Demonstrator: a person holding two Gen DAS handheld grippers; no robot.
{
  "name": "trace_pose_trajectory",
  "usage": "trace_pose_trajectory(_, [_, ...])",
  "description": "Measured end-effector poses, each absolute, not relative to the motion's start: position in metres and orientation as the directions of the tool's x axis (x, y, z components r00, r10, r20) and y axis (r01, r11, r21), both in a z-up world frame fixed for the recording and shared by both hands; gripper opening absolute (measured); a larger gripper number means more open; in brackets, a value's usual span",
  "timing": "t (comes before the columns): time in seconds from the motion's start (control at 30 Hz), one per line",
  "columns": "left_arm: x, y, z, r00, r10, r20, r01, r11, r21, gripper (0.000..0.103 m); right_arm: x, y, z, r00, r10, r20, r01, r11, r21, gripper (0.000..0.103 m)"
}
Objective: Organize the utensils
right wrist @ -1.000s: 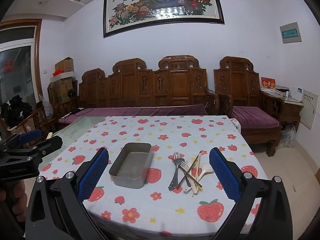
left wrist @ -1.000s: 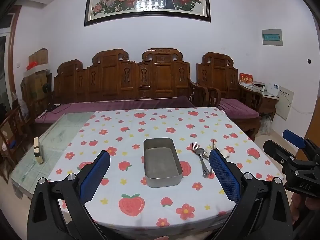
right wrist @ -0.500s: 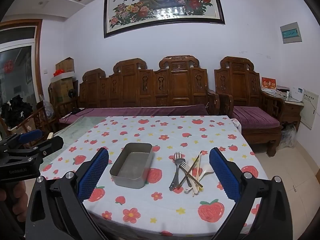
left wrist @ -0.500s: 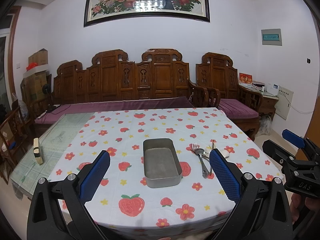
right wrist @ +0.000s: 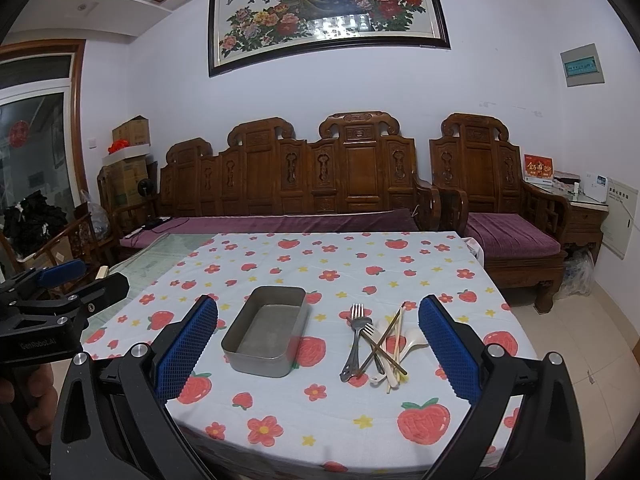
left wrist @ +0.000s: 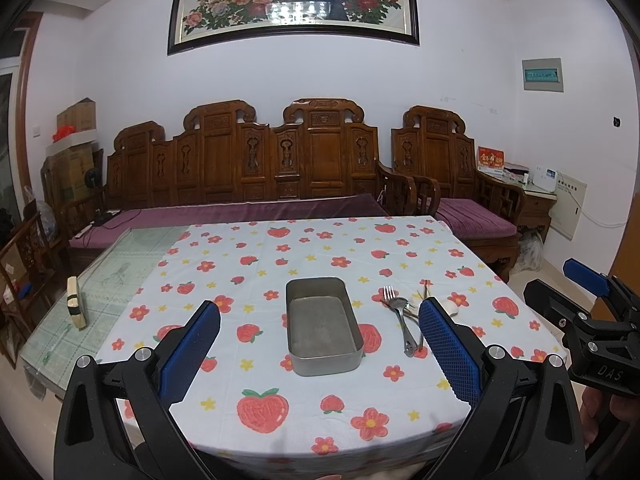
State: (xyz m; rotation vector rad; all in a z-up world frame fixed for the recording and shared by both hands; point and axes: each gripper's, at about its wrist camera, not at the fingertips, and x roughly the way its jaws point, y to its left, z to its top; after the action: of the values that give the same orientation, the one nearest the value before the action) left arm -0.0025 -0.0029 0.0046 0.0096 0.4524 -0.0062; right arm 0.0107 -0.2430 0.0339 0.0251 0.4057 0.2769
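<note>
An empty grey metal box [left wrist: 322,324] [right wrist: 265,330] sits on the strawberry tablecloth [left wrist: 280,256]. To its right lies a pile of utensils [right wrist: 378,340]: a metal fork [right wrist: 355,330], a metal spoon, chopsticks [right wrist: 396,344] and white spoons [right wrist: 412,340]. In the left wrist view the pile [left wrist: 402,316] is partly hidden by a finger. My left gripper [left wrist: 320,344] is open and empty, held above the table's near edge facing the box. My right gripper [right wrist: 318,342] is open and empty, facing box and pile.
A carved wooden sofa [left wrist: 256,176] with purple cushions stands behind the table. A wooden armchair [right wrist: 496,200] stands at the right. A small yellowish block [left wrist: 76,302] lies on the glass tabletop at the left. Cardboard boxes [right wrist: 128,152] are stacked far left.
Both grippers have drifted very slightly. Nothing on the table has moved.
</note>
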Motion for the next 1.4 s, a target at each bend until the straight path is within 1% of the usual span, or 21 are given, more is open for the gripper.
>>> trace_pose_trajectory(1.03, [-0.004, -0.007, 0.011, 0.9, -0.005, -0.437, 0.01, 1.0, 0.008, 0.096, 0.01, -0.244, 0.034, 0.882, 0.272, -0.384, -0.261, 0.962, 0.082, 0.101])
trace_pose_trajectory(1.4, [-0.005, -0.014, 0.025, 0.9, -0.009, -0.436, 0.013, 1.0, 0.005, 0.096, 0.009, -0.244, 0.035, 0.882, 0.273, -0.384, -0.261, 0.962, 0.082, 0.101])
